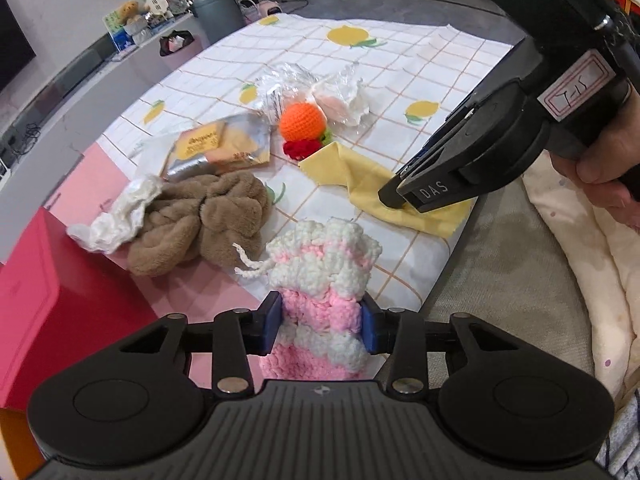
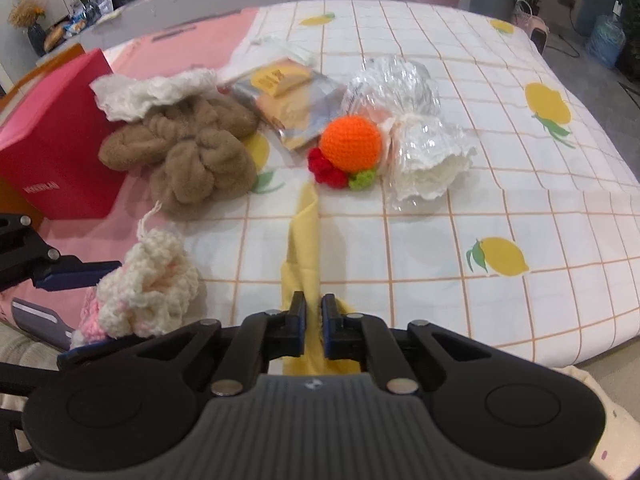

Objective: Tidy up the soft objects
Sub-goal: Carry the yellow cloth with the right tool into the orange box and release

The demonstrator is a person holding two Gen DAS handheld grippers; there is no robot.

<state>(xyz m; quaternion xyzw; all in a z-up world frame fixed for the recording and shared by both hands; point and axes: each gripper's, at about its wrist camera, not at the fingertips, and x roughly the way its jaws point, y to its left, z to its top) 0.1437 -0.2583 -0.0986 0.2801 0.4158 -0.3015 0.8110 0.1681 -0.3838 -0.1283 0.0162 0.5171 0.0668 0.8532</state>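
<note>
A pink and white knitted pouch (image 1: pixel 324 256) stands between the blue pads of my left gripper (image 1: pixel 322 308), which is shut on its lower part. From the right wrist view the pouch (image 2: pixel 152 292) shows at the lower left with one left finger (image 2: pixel 76 276) beside it. My right gripper (image 2: pixel 314 312) is shut on the near end of a yellow cloth (image 2: pixel 304 240) that stretches away over the lemon-print sheet (image 2: pixel 520 180). In the left wrist view the right gripper (image 1: pixel 404 200) pinches the yellow cloth (image 1: pixel 360 176) near the sheet's edge, with a hand on its handle.
A brown plush bundle (image 1: pixel 200 220), a white crumpled wrap (image 1: pixel 112 216), a foil packet (image 1: pixel 220 148), an orange crochet ball (image 1: pixel 301 120) with red and green bits, and clear plastic-wrapped items (image 1: pixel 340 100) lie behind. A red box (image 1: pixel 48 300) stands left. Cream bedding (image 1: pixel 580 240) lies right.
</note>
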